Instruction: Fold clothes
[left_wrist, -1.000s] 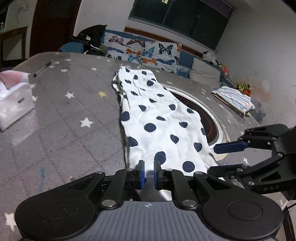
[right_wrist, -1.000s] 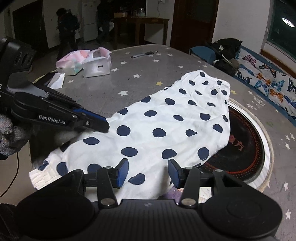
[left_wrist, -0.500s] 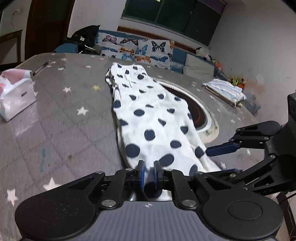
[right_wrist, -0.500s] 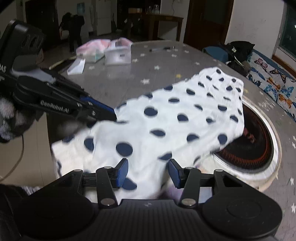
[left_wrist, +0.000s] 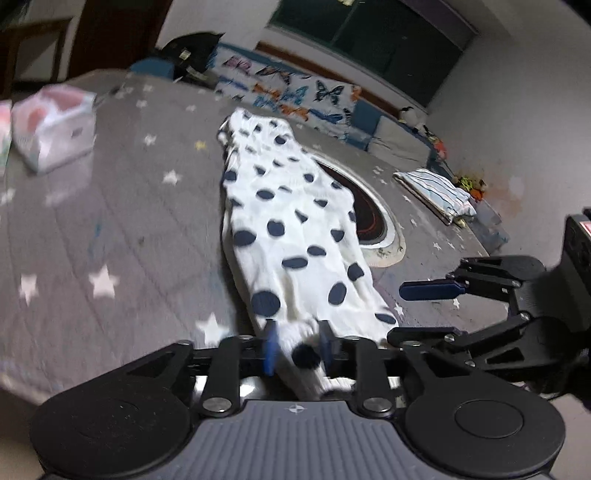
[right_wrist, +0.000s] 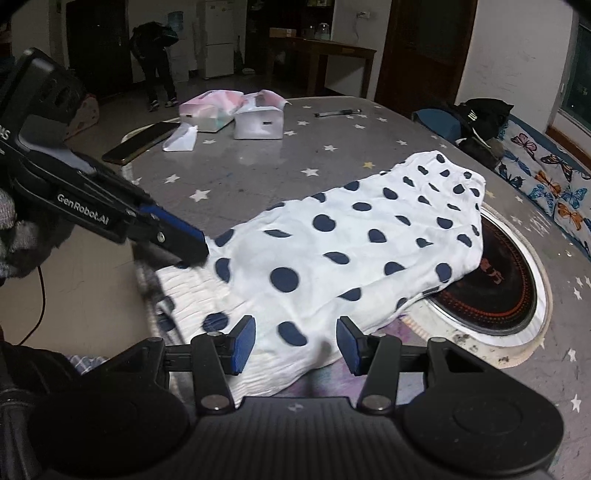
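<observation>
A white garment with dark blue dots (left_wrist: 295, 229) (right_wrist: 369, 251) lies lengthwise on the grey star-patterned table (left_wrist: 110, 221) (right_wrist: 258, 166), its near end at the table's front edge. My left gripper (left_wrist: 298, 349) (right_wrist: 192, 254) is at the garment's near left corner. Its jaws are opening, and a bunch of cloth sits loose between the blue pads. My right gripper (right_wrist: 295, 345) (left_wrist: 417, 312) stands open over the near right edge, with cloth lying between and under its fingers and no pad pressing on it.
A round black hob (right_wrist: 491, 280) (left_wrist: 369, 221) is set into the table, partly under the garment. Tissue packs (right_wrist: 258, 122), a phone (right_wrist: 140, 142) and a pen (right_wrist: 338, 112) lie at the far side. A folded striped cloth (left_wrist: 436, 188) lies far right. A person (right_wrist: 155, 62) stands in the background.
Both grippers drew back toward the table's near edge and the garment slid with them. The left jaws, shut on the cloth before, have spread apart.
</observation>
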